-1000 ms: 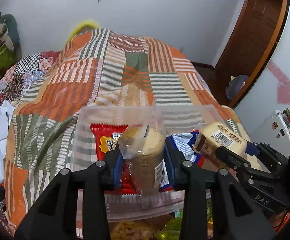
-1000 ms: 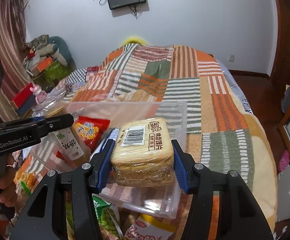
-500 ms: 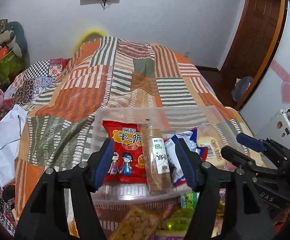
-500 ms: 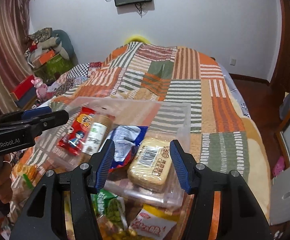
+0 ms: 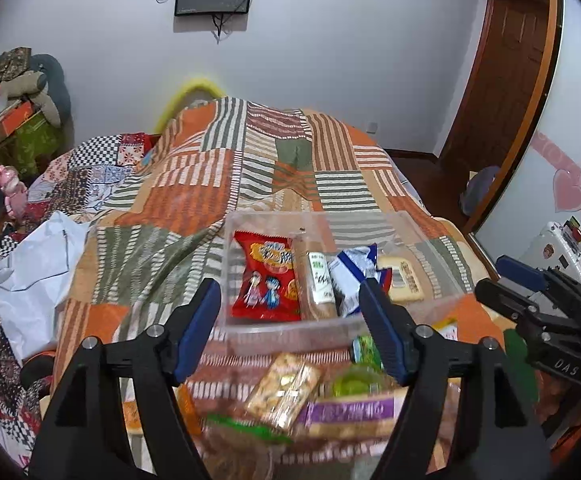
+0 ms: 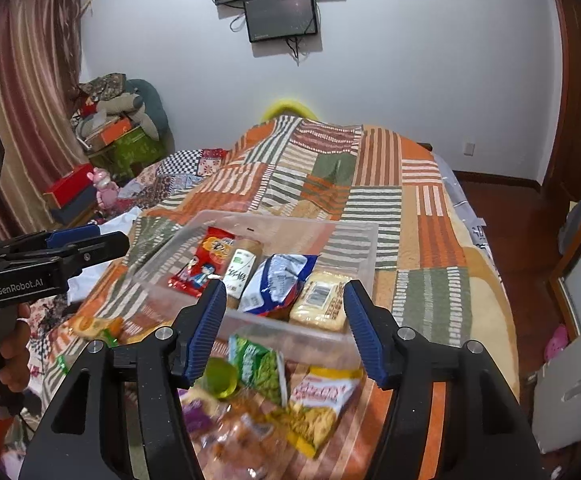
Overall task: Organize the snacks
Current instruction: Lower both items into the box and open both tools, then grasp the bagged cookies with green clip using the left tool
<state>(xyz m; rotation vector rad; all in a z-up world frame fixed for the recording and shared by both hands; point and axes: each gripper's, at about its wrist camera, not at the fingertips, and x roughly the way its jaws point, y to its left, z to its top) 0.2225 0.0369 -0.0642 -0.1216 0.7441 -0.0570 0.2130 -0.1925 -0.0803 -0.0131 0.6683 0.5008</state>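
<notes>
Four snacks lie side by side in the clear plastic box (image 6: 354,248) on the bed's patchwork blanket (image 6: 378,168): a red packet (image 6: 202,264), a tall biscuit roll (image 6: 239,270), a blue-white bag (image 6: 278,280) and a wrapped pale cake (image 6: 320,300). The left tongs (image 5: 290,326) are empty and their jaws are spreading; the right tongs (image 6: 284,326) are also empty, with jaws opening. Both hang above the box's near wall. More loose snacks lie before the box, among them a green pea bag (image 6: 260,368) and a yellow packet (image 6: 322,404).
</notes>
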